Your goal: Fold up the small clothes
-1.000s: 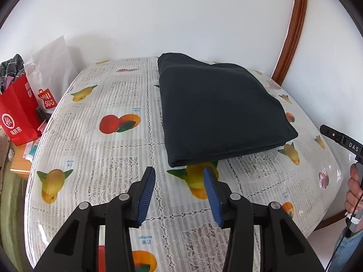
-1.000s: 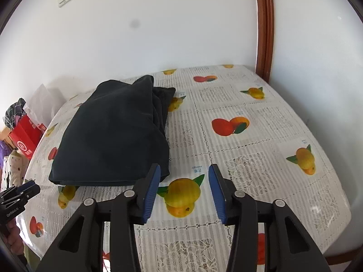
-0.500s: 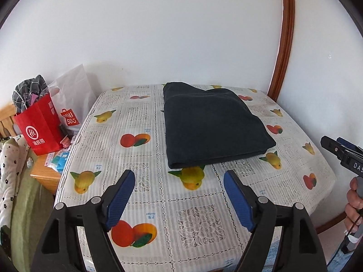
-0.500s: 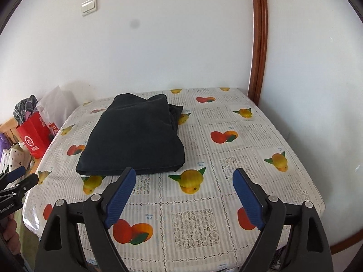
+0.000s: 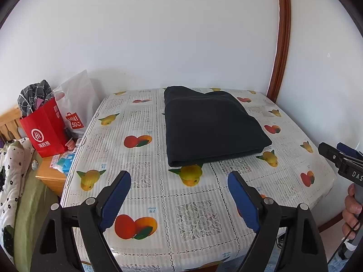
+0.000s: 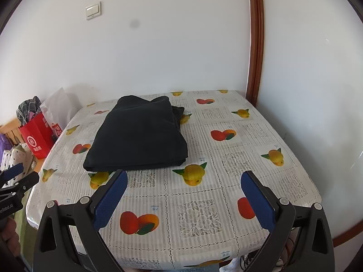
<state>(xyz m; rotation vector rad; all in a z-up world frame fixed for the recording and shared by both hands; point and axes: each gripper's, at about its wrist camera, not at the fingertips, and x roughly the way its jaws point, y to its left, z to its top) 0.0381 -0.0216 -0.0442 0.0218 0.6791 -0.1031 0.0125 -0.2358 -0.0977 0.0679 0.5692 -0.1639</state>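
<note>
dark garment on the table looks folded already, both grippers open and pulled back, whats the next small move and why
Probably none on this piece: hold both grippers clear. The dark garment lies as a neat folded rectangle on the fruit-print tablecloth, its edges roughly squared. The left gripper and right gripper are both wide open, holding nothing and off the cloth. No other garment lies on the table to fold.

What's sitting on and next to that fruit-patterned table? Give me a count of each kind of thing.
Folded dark garment on the table: 1
Bags beside the table: 2, red bag and white bag
Hand-held grippers: 2, left hand-held gripper and right hand-held gripper, both open
Total: 5
</note>
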